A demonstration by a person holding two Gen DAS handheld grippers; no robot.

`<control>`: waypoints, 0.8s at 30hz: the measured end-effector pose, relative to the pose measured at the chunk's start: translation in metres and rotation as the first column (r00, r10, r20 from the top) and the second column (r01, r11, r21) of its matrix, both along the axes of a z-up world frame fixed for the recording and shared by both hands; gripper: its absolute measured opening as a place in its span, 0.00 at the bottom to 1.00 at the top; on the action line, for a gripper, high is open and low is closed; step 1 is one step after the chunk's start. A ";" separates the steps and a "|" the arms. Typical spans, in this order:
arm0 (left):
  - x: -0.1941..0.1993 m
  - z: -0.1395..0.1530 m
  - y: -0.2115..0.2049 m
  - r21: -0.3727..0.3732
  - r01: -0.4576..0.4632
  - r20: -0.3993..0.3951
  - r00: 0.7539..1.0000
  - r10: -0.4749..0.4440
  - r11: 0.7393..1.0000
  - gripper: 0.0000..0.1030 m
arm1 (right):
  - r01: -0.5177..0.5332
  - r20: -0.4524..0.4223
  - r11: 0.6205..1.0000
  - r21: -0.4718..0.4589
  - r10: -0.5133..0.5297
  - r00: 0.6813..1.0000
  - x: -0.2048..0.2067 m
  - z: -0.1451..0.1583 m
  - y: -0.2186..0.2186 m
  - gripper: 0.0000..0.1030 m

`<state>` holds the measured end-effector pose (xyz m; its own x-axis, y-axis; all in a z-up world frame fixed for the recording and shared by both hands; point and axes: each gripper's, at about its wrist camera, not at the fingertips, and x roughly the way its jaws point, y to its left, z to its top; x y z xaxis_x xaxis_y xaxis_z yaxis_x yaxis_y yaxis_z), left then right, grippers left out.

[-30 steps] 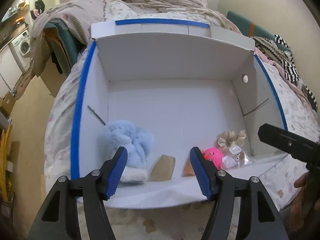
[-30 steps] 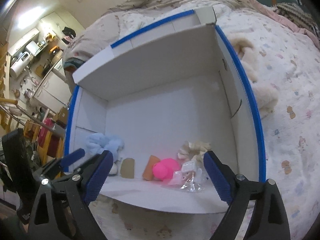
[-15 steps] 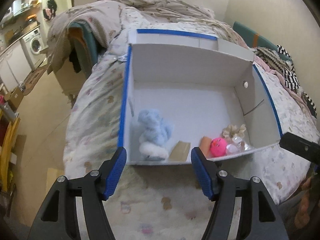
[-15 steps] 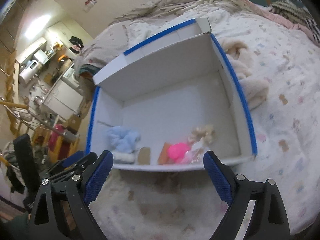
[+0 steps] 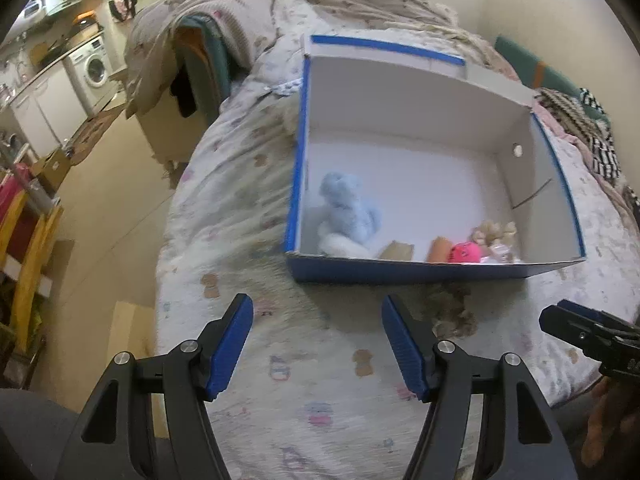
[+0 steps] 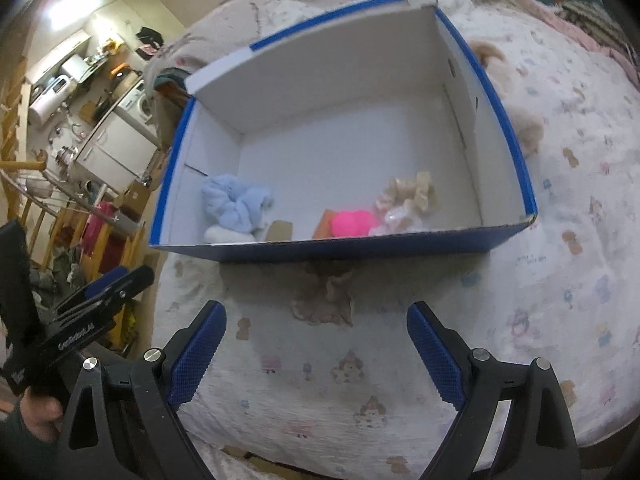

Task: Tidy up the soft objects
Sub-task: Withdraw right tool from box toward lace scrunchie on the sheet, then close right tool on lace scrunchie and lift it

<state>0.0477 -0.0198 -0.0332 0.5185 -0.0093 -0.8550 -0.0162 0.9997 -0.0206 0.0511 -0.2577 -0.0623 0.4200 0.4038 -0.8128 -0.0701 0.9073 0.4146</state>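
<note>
A blue-and-white cardboard box [image 5: 432, 270] [image 6: 360, 250] lies open on the bed. Inside near its front wall are a light blue plush [image 5: 350, 210] [image 6: 238, 202], a pink ball [image 5: 464, 252] [image 6: 352, 222], a beige scrunchie [image 5: 494, 232] [image 6: 412, 190], an orange piece [image 5: 438, 249] and a clear packet [image 6: 398, 218]. A brown fuzzy item [image 5: 452, 308] [image 6: 326, 300] lies on the sheet in front of the box. My left gripper [image 5: 318, 344] is open and empty above the sheet. My right gripper [image 6: 316, 354] is open and empty, short of the brown item.
A cream plush [image 6: 516, 96] lies on the bed right of the box. Rumpled blankets [image 5: 340, 4] pile at the bed's head. The bed edge drops to the floor at left [image 5: 120, 208], with a washing machine [image 5: 94, 68] and furniture beyond.
Both grippers have pulled back from the box, from over its front rim to above the sheet in front. The box's blue front wall and the brown item have come into view.
</note>
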 end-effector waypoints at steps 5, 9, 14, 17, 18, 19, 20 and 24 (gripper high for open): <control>0.008 -0.009 0.017 -0.022 -0.064 -0.042 0.997 0.063 0.998 0.62 | 0.025 -0.104 0.998 -0.066 -0.032 0.994 0.009 -0.026 0.001 0.95; 0.015 -0.015 0.028 -0.053 -0.114 -0.078 0.991 0.109 0.992 0.62 | -0.005 -0.209 0.978 -0.209 -0.040 0.977 0.018 -0.057 0.014 0.95; 0.015 -0.015 0.032 -0.095 -0.125 -0.099 0.988 0.116 0.988 0.62 | -0.095 -0.225 0.955 -0.280 0.031 0.974 0.029 -0.075 0.043 0.95; 0.015 -0.016 0.029 -0.079 -0.107 -0.092 0.991 0.100 0.991 0.62 | -0.122 -0.215 0.957 -0.263 0.064 0.974 0.036 -0.080 0.059 0.95; 0.015 -0.016 0.028 -0.076 -0.105 -0.091 0.991 0.098 0.992 0.62 | -0.126 -0.206 0.958 -0.258 0.073 0.976 0.038 -0.080 0.064 0.95; 0.015 -0.016 0.028 -0.073 -0.104 -0.090 0.991 0.097 0.992 0.62 | -0.129 -0.199 0.958 -0.258 0.078 0.977 0.040 -0.081 0.069 0.95; 0.015 -0.016 0.029 -0.070 -0.104 -0.091 0.991 0.098 0.992 0.62 | -0.131 -0.192 0.956 -0.261 0.082 0.978 0.041 -0.082 0.072 0.95; 0.016 -0.019 0.031 -0.074 -0.112 -0.099 0.990 0.104 0.991 0.62 | -0.138 -0.174 0.953 -0.271 0.093 0.980 0.044 -0.087 0.085 0.58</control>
<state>0.0641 0.0109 -0.0520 0.4366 -0.0268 -0.8993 -0.1298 0.9872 -0.0925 0.0953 -0.1725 -0.1491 0.2419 0.1886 -0.9518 -0.1357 0.9779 0.1592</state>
